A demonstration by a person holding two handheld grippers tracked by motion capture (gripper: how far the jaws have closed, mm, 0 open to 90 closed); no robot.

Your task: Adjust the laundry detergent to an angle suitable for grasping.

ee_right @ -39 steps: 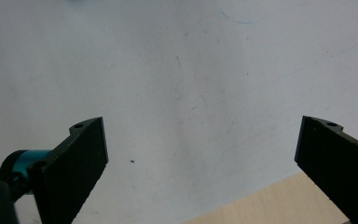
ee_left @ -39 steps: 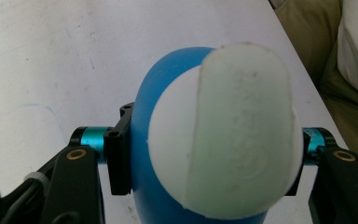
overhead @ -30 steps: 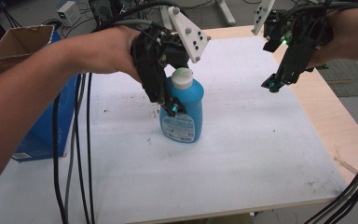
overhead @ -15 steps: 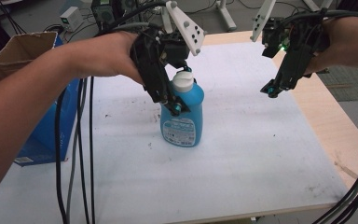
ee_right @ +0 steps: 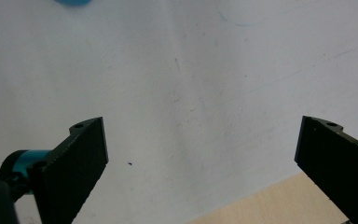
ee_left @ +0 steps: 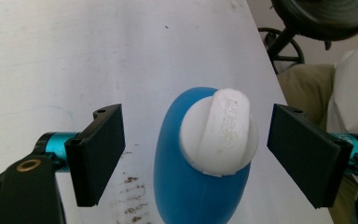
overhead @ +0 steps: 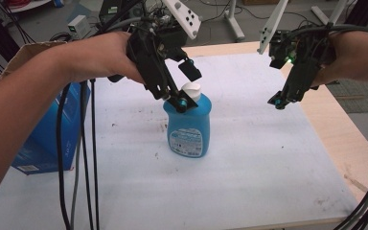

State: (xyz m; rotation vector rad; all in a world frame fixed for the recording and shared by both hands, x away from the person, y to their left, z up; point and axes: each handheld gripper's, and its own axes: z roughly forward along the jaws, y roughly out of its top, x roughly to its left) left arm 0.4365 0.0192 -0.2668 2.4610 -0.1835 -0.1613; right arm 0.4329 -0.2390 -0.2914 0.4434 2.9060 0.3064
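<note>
- blue bottle [overhead: 188, 125] stands upright mid worktop [overhead: 268, 163], white cap [ee_left: 219, 133] on.
- left gripper [overhead: 187, 88] over the cap; jaws have just been opening, now apart either side of it, not touching.
- right gripper [overhead: 280, 101] hangs near the worktop's right edge, jaws wide apart, holding nothing.

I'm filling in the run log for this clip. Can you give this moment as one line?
left gripper: jaws just opened, clear of white cap | blue bottle: upright on white table | right gripper: open, empty, off to the side
</note>
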